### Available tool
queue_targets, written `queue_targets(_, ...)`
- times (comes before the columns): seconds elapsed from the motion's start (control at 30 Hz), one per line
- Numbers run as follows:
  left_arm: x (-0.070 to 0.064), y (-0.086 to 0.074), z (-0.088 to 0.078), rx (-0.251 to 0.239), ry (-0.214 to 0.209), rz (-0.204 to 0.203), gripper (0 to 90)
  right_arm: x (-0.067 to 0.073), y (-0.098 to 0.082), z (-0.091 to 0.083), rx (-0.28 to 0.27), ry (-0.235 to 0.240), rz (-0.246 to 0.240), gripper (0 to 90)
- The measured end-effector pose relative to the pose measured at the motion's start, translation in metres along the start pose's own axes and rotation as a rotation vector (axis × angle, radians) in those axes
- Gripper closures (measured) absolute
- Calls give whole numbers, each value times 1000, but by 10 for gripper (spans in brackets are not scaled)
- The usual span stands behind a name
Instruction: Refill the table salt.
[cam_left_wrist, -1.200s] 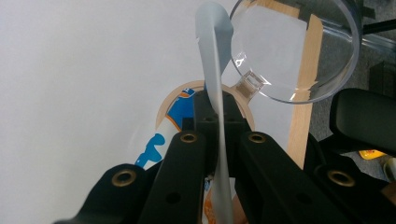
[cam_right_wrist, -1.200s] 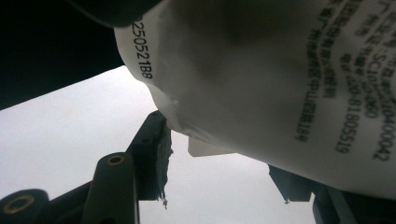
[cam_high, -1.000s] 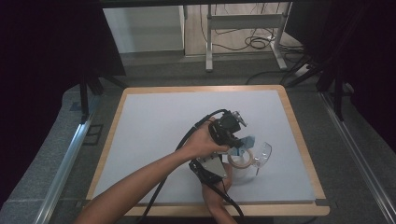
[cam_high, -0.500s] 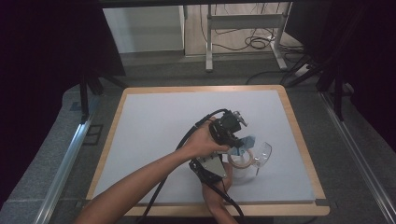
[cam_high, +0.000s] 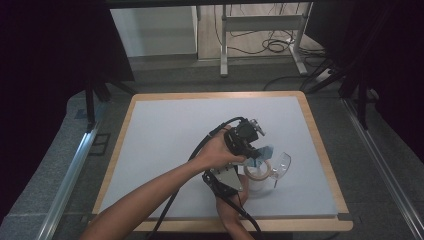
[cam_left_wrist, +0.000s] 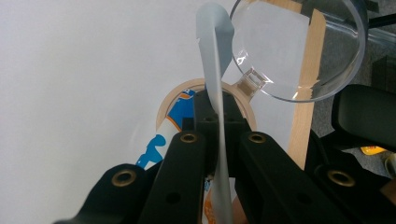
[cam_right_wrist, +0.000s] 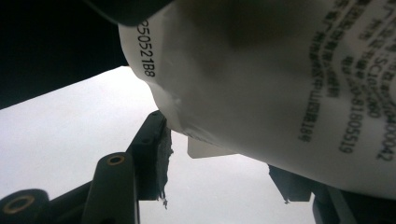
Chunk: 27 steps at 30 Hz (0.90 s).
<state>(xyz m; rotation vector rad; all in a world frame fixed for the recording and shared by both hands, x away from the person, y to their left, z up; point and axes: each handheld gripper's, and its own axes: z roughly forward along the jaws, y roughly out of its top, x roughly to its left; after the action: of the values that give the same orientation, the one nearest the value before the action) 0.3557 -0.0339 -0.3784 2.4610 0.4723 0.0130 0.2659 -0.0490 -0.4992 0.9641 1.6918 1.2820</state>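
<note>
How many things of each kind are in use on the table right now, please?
Grippers: 2, the left gripper and the right gripper
Jar, clear, with its hinged lid swung open: 1
Packet, white with blue and orange print: 1
Total: 4

Beyond the wood-rimmed table, black curtains flank grey floor and a metal stand.
</note>
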Motion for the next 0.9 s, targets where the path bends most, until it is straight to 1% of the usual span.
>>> queue_targets(0.37,1,2,0,12,2,4,900,1,1,-1,2,0,8,455)
queue_targets(0.4,1,2,0,15,2,5,900,1,1,-1,-2,-1,2,455)
queue_targets(0.47,1,2,0,15,3,4,900,2,2,-1,0,1,9,455)
queue_targets(0.67,1,5,-2,18,4,9,900,1,4,-1,-3,-2,1,455)
queue_targets(0.9,0,6,0,17,4,12,900,-1,4,-1,-5,-4,2,455)
